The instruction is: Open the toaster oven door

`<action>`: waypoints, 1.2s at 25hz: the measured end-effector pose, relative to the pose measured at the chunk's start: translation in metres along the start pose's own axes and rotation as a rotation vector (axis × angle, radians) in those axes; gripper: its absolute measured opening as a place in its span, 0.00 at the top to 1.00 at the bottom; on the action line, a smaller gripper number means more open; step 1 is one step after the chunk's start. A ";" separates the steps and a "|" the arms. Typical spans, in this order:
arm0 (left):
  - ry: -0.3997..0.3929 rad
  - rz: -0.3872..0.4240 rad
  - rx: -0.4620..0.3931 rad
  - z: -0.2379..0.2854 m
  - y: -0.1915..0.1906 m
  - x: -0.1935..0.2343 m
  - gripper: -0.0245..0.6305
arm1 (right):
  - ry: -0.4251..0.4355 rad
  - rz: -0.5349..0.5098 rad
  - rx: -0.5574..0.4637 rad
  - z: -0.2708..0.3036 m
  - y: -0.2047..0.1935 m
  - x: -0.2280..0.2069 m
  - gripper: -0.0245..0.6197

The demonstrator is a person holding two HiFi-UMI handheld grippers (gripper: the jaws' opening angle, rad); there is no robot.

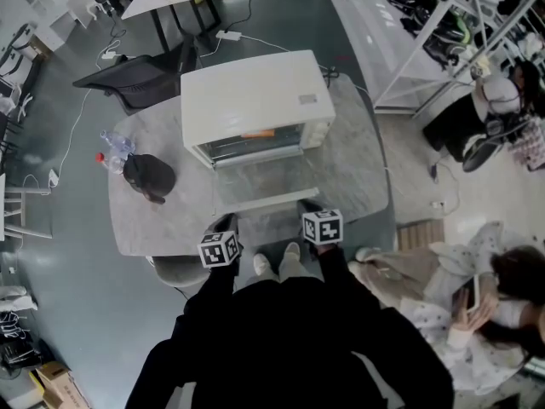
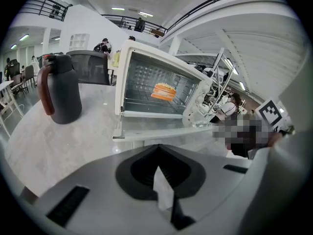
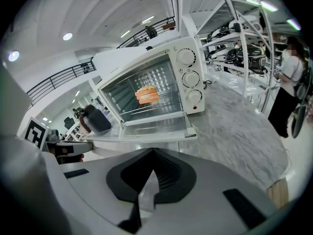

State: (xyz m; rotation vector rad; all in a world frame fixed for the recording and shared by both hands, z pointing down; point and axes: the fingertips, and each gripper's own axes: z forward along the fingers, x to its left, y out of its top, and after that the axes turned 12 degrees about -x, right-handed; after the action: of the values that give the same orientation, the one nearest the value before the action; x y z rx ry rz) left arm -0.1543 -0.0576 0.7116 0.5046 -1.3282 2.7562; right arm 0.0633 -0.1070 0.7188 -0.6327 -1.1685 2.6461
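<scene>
A white toaster oven (image 1: pixel 255 100) stands at the back of a marble table (image 1: pixel 358 169). Its glass door (image 1: pixel 264 181) lies folded down flat toward me. Orange food (image 1: pixel 258 133) rests on the rack inside. The oven (image 2: pixel 161 89) and lowered door (image 2: pixel 161 129) fill the left gripper view; the right gripper view shows the oven (image 3: pixel 156 89), its door (image 3: pixel 151 131) and three knobs. My left gripper (image 1: pixel 226 226) and right gripper (image 1: pixel 308 205) hover at the table's near edge, just short of the door. Both are shut and hold nothing.
A dark jug (image 1: pixel 149 177) with a brown handle and a plastic bottle (image 1: pixel 115 143) stand left of the oven. A black chair (image 1: pixel 136 79) is behind the table. A person (image 1: pixel 460 288) sits on the floor at the right, near metal shelving (image 1: pixel 443 24).
</scene>
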 end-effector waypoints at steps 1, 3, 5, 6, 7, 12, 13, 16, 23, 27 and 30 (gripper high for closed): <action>0.001 0.000 0.002 0.000 -0.001 0.000 0.96 | 0.000 -0.001 0.000 0.000 0.000 0.000 0.96; 0.002 0.001 0.007 0.002 -0.003 0.000 0.96 | -0.002 0.001 0.003 0.001 -0.003 -0.003 0.96; 0.003 0.000 0.010 0.003 -0.006 0.000 0.96 | -0.002 0.004 0.009 0.002 -0.006 -0.004 0.96; 0.003 -0.001 0.012 0.003 -0.006 0.000 0.96 | -0.001 0.004 0.011 0.003 -0.007 -0.004 0.96; 0.003 -0.005 0.012 0.003 -0.007 0.000 0.96 | 0.000 0.004 0.012 0.003 -0.008 -0.004 0.96; 0.007 -0.018 0.020 0.003 -0.010 0.002 0.96 | -0.005 0.006 0.020 0.003 -0.010 -0.004 0.96; 0.006 -0.017 0.023 0.003 -0.011 0.002 0.96 | -0.005 0.007 0.024 0.003 -0.012 -0.004 0.96; 0.007 -0.016 0.028 0.005 -0.013 0.002 0.96 | -0.006 0.010 0.031 0.004 -0.014 -0.005 0.96; 0.002 -0.023 0.044 0.008 -0.019 0.003 0.96 | -0.010 0.014 0.042 0.007 -0.020 -0.005 0.96; 0.002 -0.024 0.052 0.010 -0.022 0.002 0.96 | -0.015 0.015 0.052 0.008 -0.024 -0.007 0.96; 0.004 -0.031 0.060 0.010 -0.024 0.003 0.96 | -0.011 0.011 0.057 0.010 -0.026 -0.007 0.96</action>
State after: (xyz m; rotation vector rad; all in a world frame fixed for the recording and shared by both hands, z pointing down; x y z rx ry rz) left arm -0.1499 -0.0501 0.7364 0.5180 -1.2302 2.7776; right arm 0.0648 -0.0978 0.7460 -0.6177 -1.0913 2.6847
